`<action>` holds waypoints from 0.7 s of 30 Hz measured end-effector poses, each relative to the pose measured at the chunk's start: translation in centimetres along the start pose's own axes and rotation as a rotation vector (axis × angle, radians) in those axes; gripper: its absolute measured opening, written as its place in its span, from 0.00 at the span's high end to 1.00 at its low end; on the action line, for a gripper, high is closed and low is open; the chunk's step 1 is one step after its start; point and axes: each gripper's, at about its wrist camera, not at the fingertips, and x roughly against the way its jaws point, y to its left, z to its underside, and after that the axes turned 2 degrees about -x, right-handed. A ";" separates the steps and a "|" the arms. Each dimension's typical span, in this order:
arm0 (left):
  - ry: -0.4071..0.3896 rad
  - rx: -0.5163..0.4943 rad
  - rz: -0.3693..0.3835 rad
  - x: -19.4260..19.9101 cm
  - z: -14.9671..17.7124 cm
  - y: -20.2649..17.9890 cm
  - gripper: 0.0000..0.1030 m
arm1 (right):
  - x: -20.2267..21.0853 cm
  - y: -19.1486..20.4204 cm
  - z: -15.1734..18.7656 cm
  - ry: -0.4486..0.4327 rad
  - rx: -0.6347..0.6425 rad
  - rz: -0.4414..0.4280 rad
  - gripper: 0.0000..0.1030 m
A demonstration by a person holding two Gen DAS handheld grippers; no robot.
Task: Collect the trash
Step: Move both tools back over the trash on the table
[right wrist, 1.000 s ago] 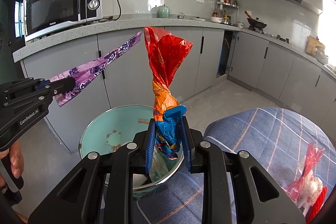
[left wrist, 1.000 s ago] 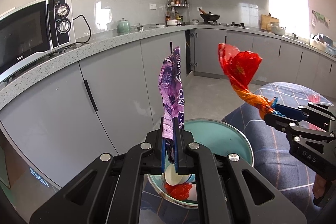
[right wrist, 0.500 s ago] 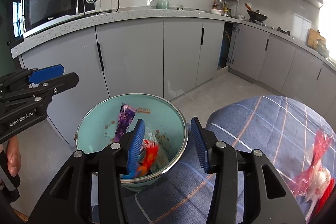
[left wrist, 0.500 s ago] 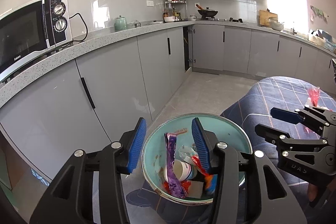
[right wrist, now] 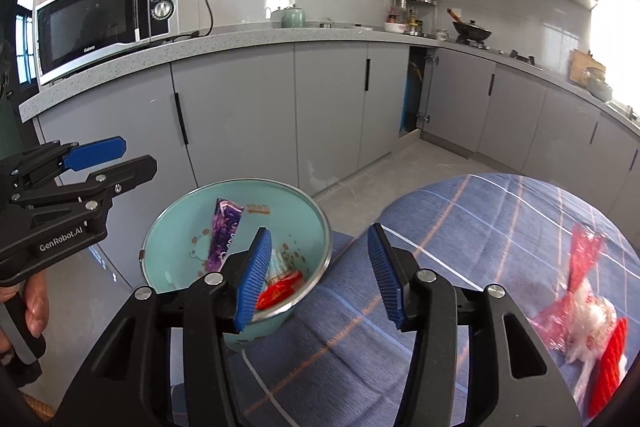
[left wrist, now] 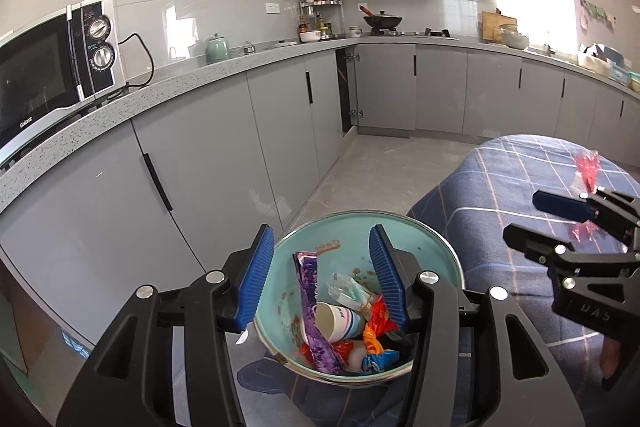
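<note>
The teal bin (left wrist: 436, 251) stands at the edge of the blue checked cloth (right wrist: 460, 227), and everything here is best placed against it. Inside it lie a purple wrapper (left wrist: 310, 307) leaning along the inner wall, a paper cup (left wrist: 338, 321) on its side, a crumpled clear wrapper (left wrist: 346, 289) just behind the cup, and an orange-and-red wrapper (left wrist: 376, 327) with a blue end beside the cup.

The left gripper (left wrist: 322, 275) hangs right above the bin, its jaws opening, about half apart, with nothing between the blue pads (left wrist: 256, 279); the trash shows only below them, down in the bin. The right gripper (right wrist: 318, 275) sits over the bin's rim on the cloth side, its jaws opening too, about half apart and holding nothing. A hand (right wrist: 34, 307) grips the handle of the left gripper, off to the bin's side.

Well away from the bin, farther along the cloth-covered surface, a red-and-clear plastic bag (right wrist: 582, 291) lies with something red (right wrist: 608, 363) beside it. Behind the bin run grey cabinets (left wrist: 280, 123) under a speckled counter carrying a microwave (right wrist: 104, 23).
</note>
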 end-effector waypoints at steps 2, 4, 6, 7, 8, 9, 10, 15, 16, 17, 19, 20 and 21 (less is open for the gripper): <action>-0.002 -0.012 0.005 0.2 0.1 -0.7 0.45 | 0.5 -0.6 0.3 0.000 -0.008 0.013 0.49; 0.000 -0.027 0.014 0.3 0.2 -1.6 0.45 | 1.3 -1.5 0.7 -0.001 -0.019 0.028 0.49; 0.001 -0.038 0.028 0.4 0.2 -2.5 0.38 | 2.1 -2.3 1.1 0.001 -0.024 0.047 0.49; -0.002 -0.043 0.034 0.5 0.1 -2.9 0.36 | 2.7 -2.8 1.4 -0.001 -0.023 0.059 0.48; -0.009 -0.048 0.040 0.8 0.0 -3.4 0.33 | 3.4 -3.2 1.7 -0.003 -0.022 0.075 0.48; -0.013 -0.054 0.047 0.9 -0.1 -4.0 0.32 | 4.0 -3.8 2.0 -0.003 -0.024 0.091 0.48; -0.016 -0.064 0.057 1.0 -0.1 -4.6 0.32 | 4.6 -4.5 2.3 -0.003 -0.028 0.105 0.48; -0.025 -0.096 0.106 1.2 -0.7 -8.0 0.32 | 7.8 -8.1 4.0 -0.009 -0.061 0.197 0.45; -0.027 -0.101 0.117 1.2 -0.8 -8.8 0.31 | 8.4 -8.8 4.4 -0.008 -0.069 0.219 0.45; -0.029 -0.105 0.128 1.2 -0.9 -9.5 0.31 | 8.9 -9.8 4.9 -0.003 -0.079 0.247 0.44; -0.032 -0.118 0.157 1.3 -1.1 -11.4 0.30 | 9.8 -11.5 5.8 0.004 -0.109 0.288 0.44; -0.033 -0.125 0.166 1.3 -1.2 -12.1 0.29 | 10.4 -12.5 6.3 0.010 -0.126 0.313 0.44; -0.034 -0.136 0.182 1.2 -1.3 -13.4 0.29 | 10.7 -13.4 6.8 0.015 -0.140 0.335 0.44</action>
